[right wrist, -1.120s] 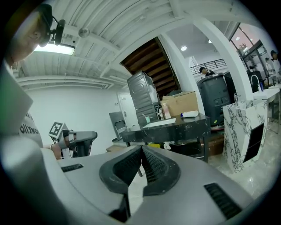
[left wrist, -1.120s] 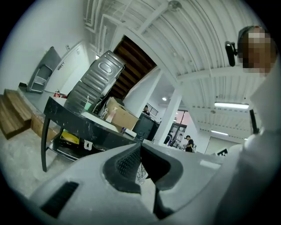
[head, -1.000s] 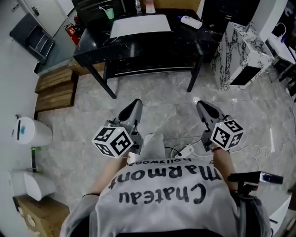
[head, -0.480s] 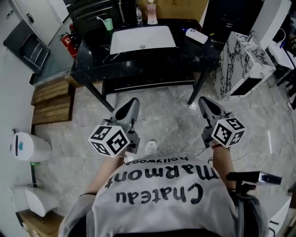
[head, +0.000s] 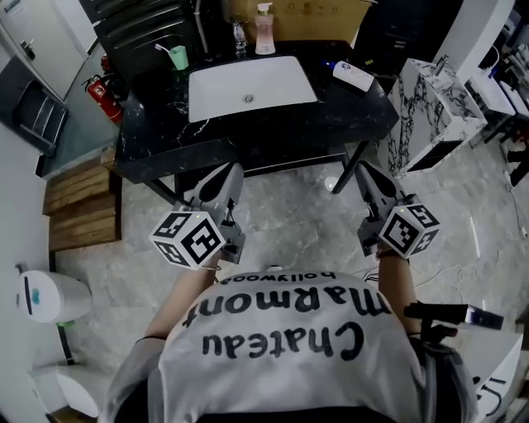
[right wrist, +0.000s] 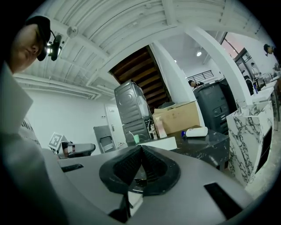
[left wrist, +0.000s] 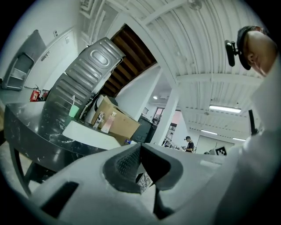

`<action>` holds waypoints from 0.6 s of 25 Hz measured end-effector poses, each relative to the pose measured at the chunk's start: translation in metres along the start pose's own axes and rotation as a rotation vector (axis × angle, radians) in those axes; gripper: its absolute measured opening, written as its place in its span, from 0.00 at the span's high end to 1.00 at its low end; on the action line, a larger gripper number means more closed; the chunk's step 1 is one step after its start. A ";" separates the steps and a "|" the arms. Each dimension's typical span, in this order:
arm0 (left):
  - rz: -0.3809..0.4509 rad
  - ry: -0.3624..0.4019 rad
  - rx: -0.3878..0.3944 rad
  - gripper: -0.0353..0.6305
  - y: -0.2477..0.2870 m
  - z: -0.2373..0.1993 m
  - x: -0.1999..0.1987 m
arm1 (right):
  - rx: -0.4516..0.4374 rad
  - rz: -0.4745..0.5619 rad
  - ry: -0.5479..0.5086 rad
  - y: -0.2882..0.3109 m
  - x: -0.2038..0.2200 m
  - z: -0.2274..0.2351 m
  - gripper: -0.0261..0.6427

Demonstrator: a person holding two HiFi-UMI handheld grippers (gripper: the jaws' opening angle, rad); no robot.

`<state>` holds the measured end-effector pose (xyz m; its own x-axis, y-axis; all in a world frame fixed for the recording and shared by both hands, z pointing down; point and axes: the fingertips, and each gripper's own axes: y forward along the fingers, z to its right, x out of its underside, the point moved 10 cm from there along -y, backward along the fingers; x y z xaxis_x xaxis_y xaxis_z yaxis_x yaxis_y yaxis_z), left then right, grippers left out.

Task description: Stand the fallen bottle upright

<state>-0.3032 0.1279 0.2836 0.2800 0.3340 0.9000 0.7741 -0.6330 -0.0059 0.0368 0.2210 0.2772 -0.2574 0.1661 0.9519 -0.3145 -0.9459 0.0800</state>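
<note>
A white oblong bottle (head: pixel 354 76) lies on its side at the right end of the black marble table (head: pixel 376 111); the right gripper view shows the bottle (right wrist: pixel 196 132) lying flat as well. A pink pump bottle (head: pixel 264 17) and a small clear bottle (head: pixel 239 35) stand upright behind the white basin (head: pixel 248 87). My left gripper (head: pixel 231 171) and right gripper (head: pixel 364 169) hover over the floor just short of the table's front edge. Both point level at the table. Each one's jaws meet at the tips, shut with nothing between them, as the left gripper (left wrist: pixel 139 146) and right gripper (right wrist: pixel 141 147) show in their own views.
A green cup (head: pixel 178 57) with a toothbrush stands left of the basin. A marbled white cabinet (head: pixel 430 99) stands right of the table, a fire extinguisher (head: pixel 97 89) and wooden pallets (head: pixel 78 211) to its left. A white bin (head: pixel 50 296) is at the near left.
The person has walked toward the table; both grippers came forward with them and now sit near its front edge. Both stay shut and empty.
</note>
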 end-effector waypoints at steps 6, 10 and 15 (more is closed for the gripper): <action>-0.071 0.025 -0.008 0.93 0.026 -0.037 0.000 | 0.078 -0.009 -0.023 0.016 0.005 0.007 0.94; -0.070 -0.035 0.002 0.93 0.041 -0.051 -0.001 | 0.142 -0.008 0.023 0.020 -0.003 0.029 0.94; -0.066 -0.051 -0.002 0.93 0.048 -0.065 -0.002 | 0.156 -0.024 0.005 0.036 -0.006 0.037 0.94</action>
<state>-0.3039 0.0515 0.3097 0.2570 0.4106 0.8748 0.7909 -0.6096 0.0538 0.0610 0.1759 0.2856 -0.2567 0.1898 0.9477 -0.1748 -0.9735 0.1476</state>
